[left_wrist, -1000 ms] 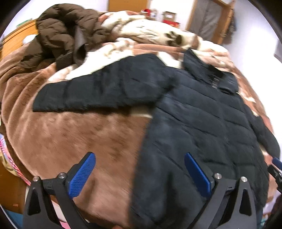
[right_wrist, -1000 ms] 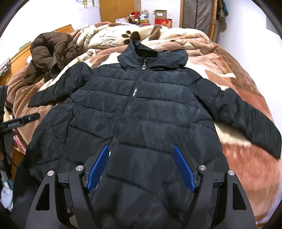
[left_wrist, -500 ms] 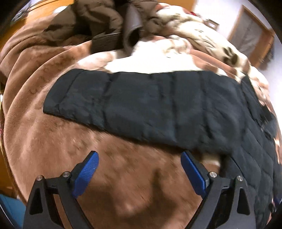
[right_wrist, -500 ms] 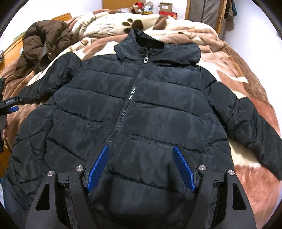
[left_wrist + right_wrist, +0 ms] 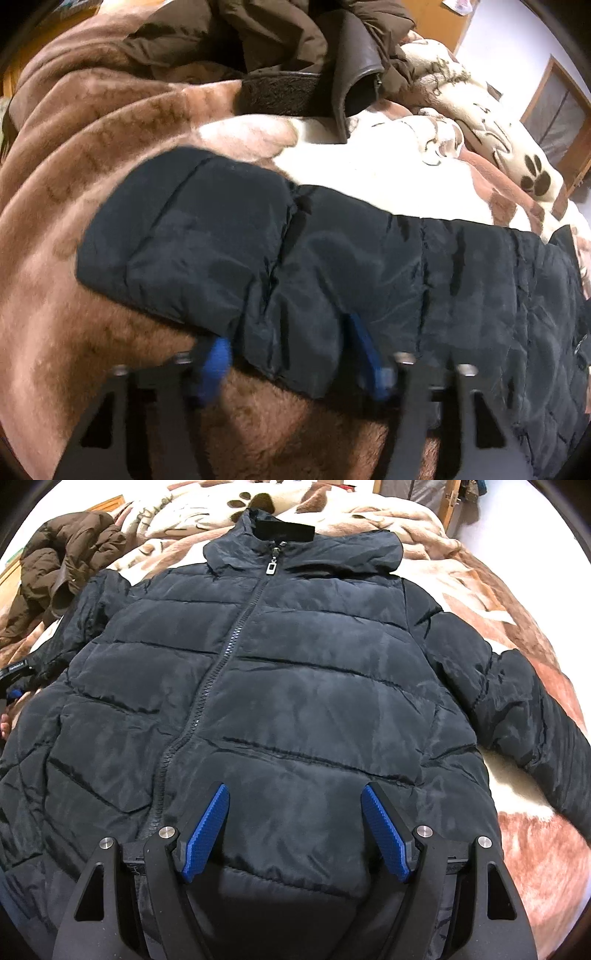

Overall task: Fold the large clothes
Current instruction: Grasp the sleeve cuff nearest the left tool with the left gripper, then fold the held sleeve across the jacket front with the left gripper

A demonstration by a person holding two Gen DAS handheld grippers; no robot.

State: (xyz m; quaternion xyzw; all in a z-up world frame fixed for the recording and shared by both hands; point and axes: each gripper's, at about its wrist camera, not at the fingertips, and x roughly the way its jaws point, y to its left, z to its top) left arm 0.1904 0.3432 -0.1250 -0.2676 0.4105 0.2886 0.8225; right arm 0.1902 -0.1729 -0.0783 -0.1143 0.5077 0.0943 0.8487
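A black puffer jacket (image 5: 314, 686) lies front up and zipped on the bed, both sleeves spread out. Its left sleeve (image 5: 258, 258) stretches across the left wrist view. My left gripper (image 5: 291, 354) is at that sleeve's near edge, close to the cuff. Its jaws are closing, with the padded edge bunched between the blue pads (image 5: 218, 354), which touch the fabric. In the right wrist view the left gripper (image 5: 14, 690) shows at the far left edge. My right gripper (image 5: 295, 830) hangs open just above the jacket's lower front, right of the zipper, nothing between its fingers.
A crumpled brown jacket (image 5: 280, 33) lies heaped beyond the sleeve, at the back left (image 5: 62, 565). A brown and cream fleece blanket (image 5: 74, 332) with paw prints covers the bed. The other sleeve (image 5: 535, 716) reaches to the right. A door (image 5: 557, 114) stands at the back.
My left gripper swung left from the jacket's body, dropped to the sleeve and its jaws came in around the sleeve's edge. My right gripper sank closer to the jacket's front, still open.
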